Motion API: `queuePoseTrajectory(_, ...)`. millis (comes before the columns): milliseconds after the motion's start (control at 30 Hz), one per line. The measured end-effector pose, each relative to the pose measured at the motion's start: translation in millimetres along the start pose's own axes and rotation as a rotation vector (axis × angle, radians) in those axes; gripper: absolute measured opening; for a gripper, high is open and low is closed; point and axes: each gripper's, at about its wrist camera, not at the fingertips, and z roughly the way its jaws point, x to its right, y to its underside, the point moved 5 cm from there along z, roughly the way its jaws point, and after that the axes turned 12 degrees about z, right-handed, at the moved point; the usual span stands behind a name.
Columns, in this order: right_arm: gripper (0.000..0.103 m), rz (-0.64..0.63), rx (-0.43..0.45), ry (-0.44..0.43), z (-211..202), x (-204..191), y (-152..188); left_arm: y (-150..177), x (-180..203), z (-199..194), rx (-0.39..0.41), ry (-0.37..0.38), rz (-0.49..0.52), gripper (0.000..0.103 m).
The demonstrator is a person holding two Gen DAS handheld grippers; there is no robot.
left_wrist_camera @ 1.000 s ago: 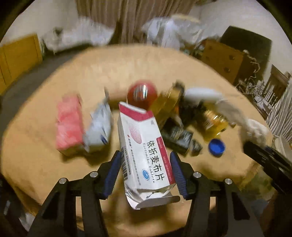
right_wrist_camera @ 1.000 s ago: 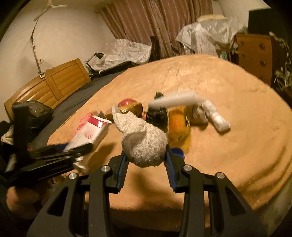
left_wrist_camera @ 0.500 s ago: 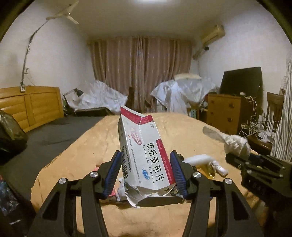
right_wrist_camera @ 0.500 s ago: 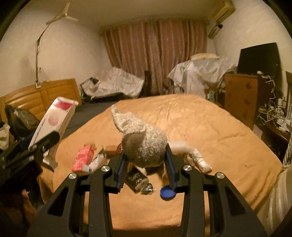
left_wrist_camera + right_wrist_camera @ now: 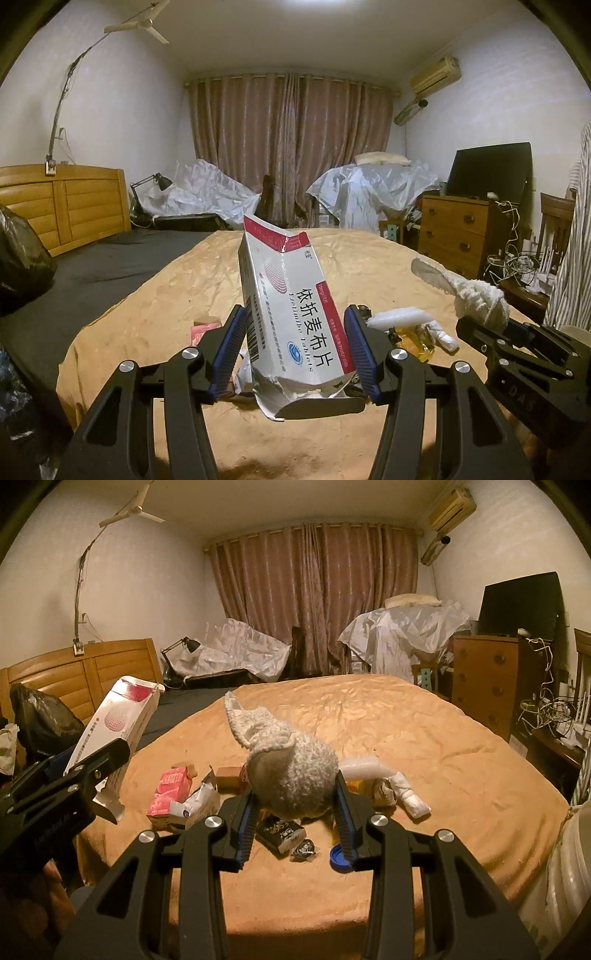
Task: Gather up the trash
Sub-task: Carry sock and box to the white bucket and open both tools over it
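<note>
trash in both your hands, raised above the tan bedspread (image 5: 424, 738): your left gripper (image 5: 295, 350) has its blue-padded fingers (image 5: 227, 354) closed on a crumpled white-and-red medicine box (image 5: 291, 314), which stands tilted with its torn flap hanging at the near end. your right gripper (image 5: 295, 812) clamps a balled grey-white sock (image 5: 288, 775), its loose end sticking up to the left. below, on the near part of the bedspread, the remaining litter lies in a cluster: a pink packet (image 5: 168, 790), a crushed white wrapper (image 5: 199, 801) touching it, a small black box (image 5: 282, 832), a blue bottle cap (image 5: 338, 856) and a white rolled sock (image 5: 410, 797). a black bag (image 5: 44, 720) sits at far left, by the wooden headboard (image 5: 92, 668).
</note>
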Motion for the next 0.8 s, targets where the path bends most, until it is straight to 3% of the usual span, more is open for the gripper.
queuePoseTrajectory(233,0.036,0.004,0.002,0.001,-4,0,-3,-3,2,6,-0.002,0.009,-0.003,0.056)
queuePoseTrajectory(367,0.036,0.022,0.005,0.018,-9,10,-11,-15,17,12,0.006,0.052,0.012,0.056)
queuePoseTrajectory(567,0.036,0.067,0.031,0.108,-32,57,-36,-48,71,25,0.019,0.185,0.032,0.057)
queuePoseTrajectory(800,0.036,0.132,0.044,0.275,-72,137,-57,-94,180,31,0.036,0.408,0.087,0.057)
